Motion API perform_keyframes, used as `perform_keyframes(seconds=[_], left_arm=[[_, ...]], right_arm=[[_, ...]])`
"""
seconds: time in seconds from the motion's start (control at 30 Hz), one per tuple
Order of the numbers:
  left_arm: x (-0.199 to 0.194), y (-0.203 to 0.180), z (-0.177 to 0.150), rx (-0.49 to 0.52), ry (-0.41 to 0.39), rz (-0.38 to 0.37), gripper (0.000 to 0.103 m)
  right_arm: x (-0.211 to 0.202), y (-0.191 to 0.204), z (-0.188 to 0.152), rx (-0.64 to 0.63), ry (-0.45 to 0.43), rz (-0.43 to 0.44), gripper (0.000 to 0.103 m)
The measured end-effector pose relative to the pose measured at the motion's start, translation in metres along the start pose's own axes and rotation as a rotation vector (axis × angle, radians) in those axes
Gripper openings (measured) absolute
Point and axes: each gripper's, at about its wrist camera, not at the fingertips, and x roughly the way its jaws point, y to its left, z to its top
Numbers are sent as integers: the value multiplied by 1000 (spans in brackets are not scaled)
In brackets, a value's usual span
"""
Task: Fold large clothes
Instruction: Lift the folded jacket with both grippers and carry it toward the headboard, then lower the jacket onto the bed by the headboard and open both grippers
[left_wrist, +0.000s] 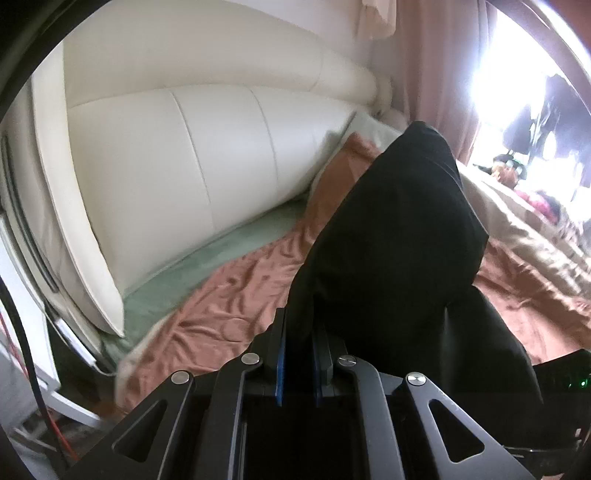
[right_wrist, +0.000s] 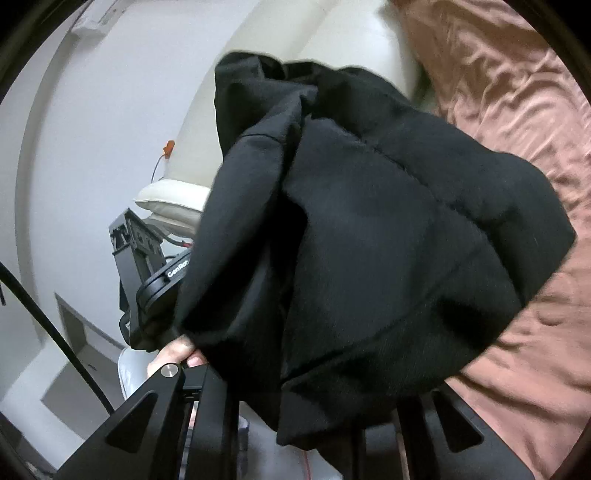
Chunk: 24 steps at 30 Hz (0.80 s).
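Pinched between the blue pads of the left gripper (left_wrist: 298, 363), jaws nearly closed, a black garment (left_wrist: 399, 236) is held up over the pink bedspread (left_wrist: 229, 299), near the cream headboard (left_wrist: 184, 155). The right gripper (right_wrist: 295, 424) is buried under fabric, so its jaws can't be made out.

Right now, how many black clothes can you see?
1. The black garment hangs over the pink bedspread, pinched at one edge by the left hand-held gripper. It covers the right hand-held gripper's fingertips. Folds may hide more.
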Motion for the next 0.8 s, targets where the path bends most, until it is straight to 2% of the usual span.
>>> perform_keyframes(seconds=[0.17, 0.27, 0.33, 0.4, 0.5, 0.6, 0.67, 0.73, 0.8], left_arm=[[26, 30, 2, -30, 40, 77, 10], [43, 45, 4, -61, 53, 96, 10], [60, 48, 4, -61, 67, 97, 10], [86, 48, -1, -55, 92, 97, 11], [114, 49, -9, -62, 133, 107, 18], [118, 48, -26, -95, 95, 92, 20], [119, 47, -36, -98, 106, 82, 20], [117, 44, -50, -89, 108, 76, 20], [115, 43, -63, -100, 112, 50, 20]], right_arm=[[48, -24, 8, 88, 36, 89, 14], [62, -37, 6, 105, 46, 109, 14], [65, -50, 9, 109, 31, 77, 14], [68, -67, 18, 92, 16, 7, 14], [77, -97, 31, 82, 21, -88, 14], [90, -123, 42, 89, 30, -168, 14], [95, -138, 46, 117, 34, -178, 14], [95, -138, 43, 100, 32, -178, 14], [91, -128, 36, 63, 32, -223, 14]])
